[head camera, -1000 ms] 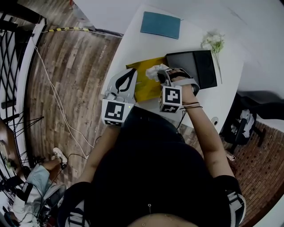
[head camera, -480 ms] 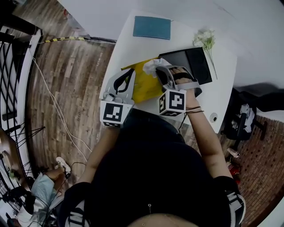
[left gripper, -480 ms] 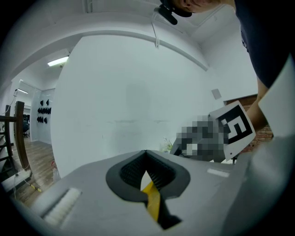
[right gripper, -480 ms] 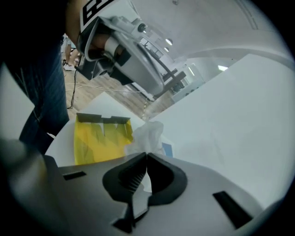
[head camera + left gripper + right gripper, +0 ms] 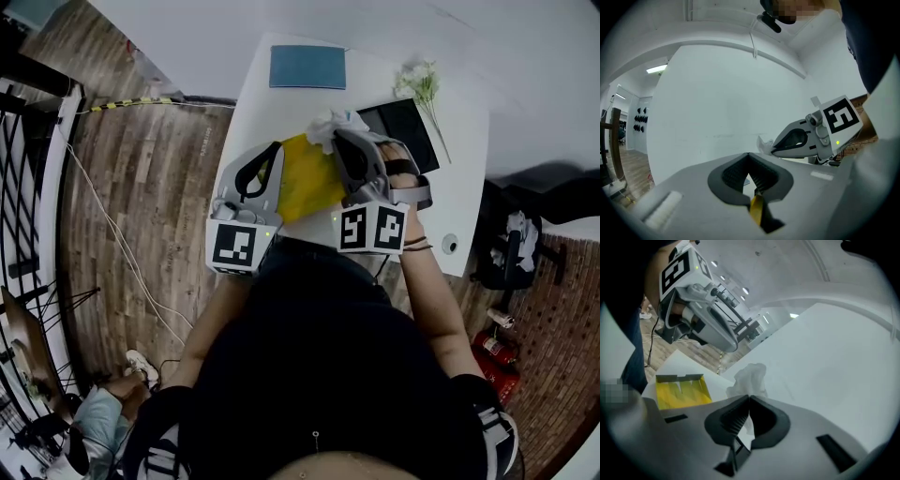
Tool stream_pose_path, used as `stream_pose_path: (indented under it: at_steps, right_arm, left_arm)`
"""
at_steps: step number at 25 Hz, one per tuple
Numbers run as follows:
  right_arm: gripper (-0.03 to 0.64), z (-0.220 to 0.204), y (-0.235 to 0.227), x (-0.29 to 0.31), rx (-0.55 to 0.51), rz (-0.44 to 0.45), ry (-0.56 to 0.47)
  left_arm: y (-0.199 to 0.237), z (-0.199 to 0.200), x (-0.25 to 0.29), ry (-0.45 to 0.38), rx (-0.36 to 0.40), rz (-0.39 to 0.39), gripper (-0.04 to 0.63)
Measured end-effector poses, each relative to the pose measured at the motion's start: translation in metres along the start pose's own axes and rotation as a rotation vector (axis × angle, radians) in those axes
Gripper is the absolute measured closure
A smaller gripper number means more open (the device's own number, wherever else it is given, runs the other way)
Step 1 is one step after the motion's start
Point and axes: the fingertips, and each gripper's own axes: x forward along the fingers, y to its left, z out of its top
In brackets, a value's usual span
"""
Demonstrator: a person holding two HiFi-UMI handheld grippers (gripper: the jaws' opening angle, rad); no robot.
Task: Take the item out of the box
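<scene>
A yellow box (image 5: 305,173) lies open near the white table's (image 5: 272,108) front edge. My left gripper (image 5: 270,152) is shut on the box's left wall; a yellow strip (image 5: 756,207) shows between its closed jaws. My right gripper (image 5: 339,137) is shut on a crumpled white paper item (image 5: 326,125), which it holds above the box's far right corner. In the right gripper view the white item (image 5: 749,376) sticks out past the closed jaws (image 5: 749,398), clear of the yellow box (image 5: 682,390) below it. In the left gripper view the right gripper (image 5: 806,137) hangs in the air to the right.
A black tablet (image 5: 405,122) lies just right of the box. A blue book (image 5: 307,67) sits at the table's far side and white flowers (image 5: 419,81) at the far right. Wooden floor with cables is left of the table; a black chair (image 5: 511,253) stands right.
My right gripper has risen and moved away from me with the white item, drawing it up from the box. The left gripper has kept its hold on the box.
</scene>
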Motion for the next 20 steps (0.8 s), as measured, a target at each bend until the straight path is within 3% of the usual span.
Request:
stream_pose_path:
  at_steps: [6, 20]
  right_arm:
    - [0.601, 0.009, -0.029, -0.023, 0.126, -0.141, -0.051]
    - [0.601, -0.004, -0.052, -0.067, 0.632, -0.432, -0.165]
  left_arm:
    - [-0.001, 0.020, 0.000, -0.030, -0.011, -0.007, 0.586]
    - [-0.005, 0.044, -0.004, -0.080, 0.015, -0.070, 0.586]
